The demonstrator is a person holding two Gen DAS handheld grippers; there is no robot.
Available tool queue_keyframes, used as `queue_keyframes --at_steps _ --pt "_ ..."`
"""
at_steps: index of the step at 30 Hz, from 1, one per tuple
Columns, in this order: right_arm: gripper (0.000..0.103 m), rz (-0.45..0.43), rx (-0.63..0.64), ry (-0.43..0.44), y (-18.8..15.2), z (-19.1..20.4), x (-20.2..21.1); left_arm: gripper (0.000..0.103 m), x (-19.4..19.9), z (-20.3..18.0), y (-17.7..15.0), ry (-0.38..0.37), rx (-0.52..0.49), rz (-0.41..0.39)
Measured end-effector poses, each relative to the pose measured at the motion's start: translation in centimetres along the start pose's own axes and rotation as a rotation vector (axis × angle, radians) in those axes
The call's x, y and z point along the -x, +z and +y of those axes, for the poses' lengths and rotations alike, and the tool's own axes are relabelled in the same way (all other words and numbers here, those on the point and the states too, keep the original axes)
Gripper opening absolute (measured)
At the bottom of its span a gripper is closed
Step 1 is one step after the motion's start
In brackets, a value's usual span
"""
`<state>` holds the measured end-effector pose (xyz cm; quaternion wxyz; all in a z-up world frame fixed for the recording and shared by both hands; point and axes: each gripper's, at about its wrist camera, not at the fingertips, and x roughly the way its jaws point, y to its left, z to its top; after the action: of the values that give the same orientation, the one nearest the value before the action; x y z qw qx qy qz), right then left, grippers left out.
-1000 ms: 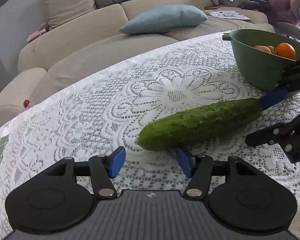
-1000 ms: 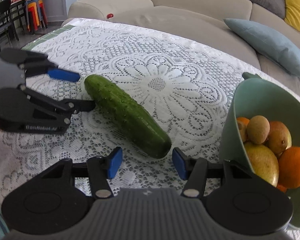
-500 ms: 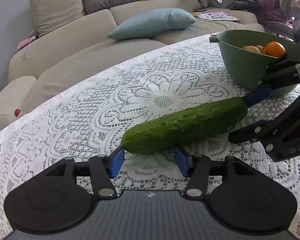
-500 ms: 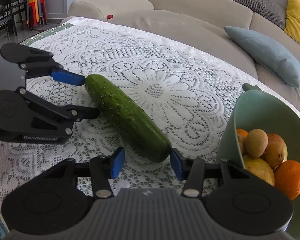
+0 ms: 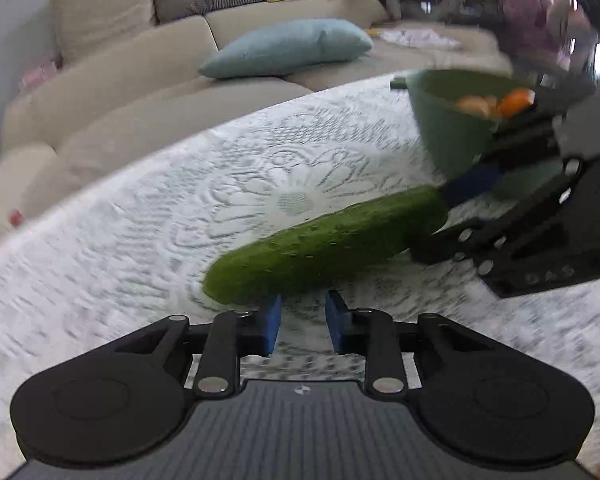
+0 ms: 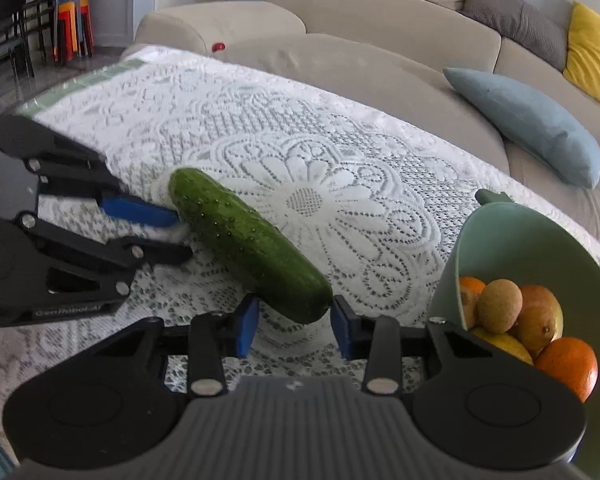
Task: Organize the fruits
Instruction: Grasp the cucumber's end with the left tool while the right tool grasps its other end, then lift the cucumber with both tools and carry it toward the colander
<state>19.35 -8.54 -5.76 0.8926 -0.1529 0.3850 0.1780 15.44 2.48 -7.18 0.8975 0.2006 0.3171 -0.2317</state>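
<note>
- Left gripper (image 5: 302,320): its side plate read "GenRobot.AI", a bit soft in the right wrist view.
- Right gripper (image 6: 294,328): pale letters on its body, roughly "DAS", were too blurred to be sure.
- Green bowl (image 6: 500,232) sat on the lace tablecloth (image 6: 340,152), at the table's right.
- In the bowl: an orange (image 6: 568,364) in front, a brown kiwi-like fruit (image 6: 500,306) on top and a yellowish fruit (image 6: 504,346) under it. More orange-skinned fruit lay behind.
- Cucumber (image 6: 252,240) lay diagonally over the cloth, left of the bowl and outside it. Couldn't tell if it was lifted.
- Left jaws had just been closing and were nearly together, with the blue pads clamped on the cucumber's far end.
- Right jaws had just been closing, with the cucumber's near end between the pads, which pressed on both sides.
- Beige sofa (image 6: 380,60) with a blue cushion (image 6: 532,120) stood behind the table.
</note>
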Motion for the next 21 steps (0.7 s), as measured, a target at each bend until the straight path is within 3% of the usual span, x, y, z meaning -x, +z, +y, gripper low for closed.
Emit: queue_keyframes --at_steps 5,12,21 --pt "0.039 -0.008 0.076 -0.031 -0.4 0.4 -0.8 0.042 0.3 1.0 -0.5 -0.027 0.035 -0.006" --pt "0.041 -0.019 0.104 -0.047 0.1 0.4 -1.4 0.068 0.5 2.6 -0.9 0.016 0.093 -0.026" --pt "0.042 -0.022 0.16 -0.067 0.2 0.9 -1.5 0.075 -0.6 2.8 -0.9 0.057 0.054 -0.038"
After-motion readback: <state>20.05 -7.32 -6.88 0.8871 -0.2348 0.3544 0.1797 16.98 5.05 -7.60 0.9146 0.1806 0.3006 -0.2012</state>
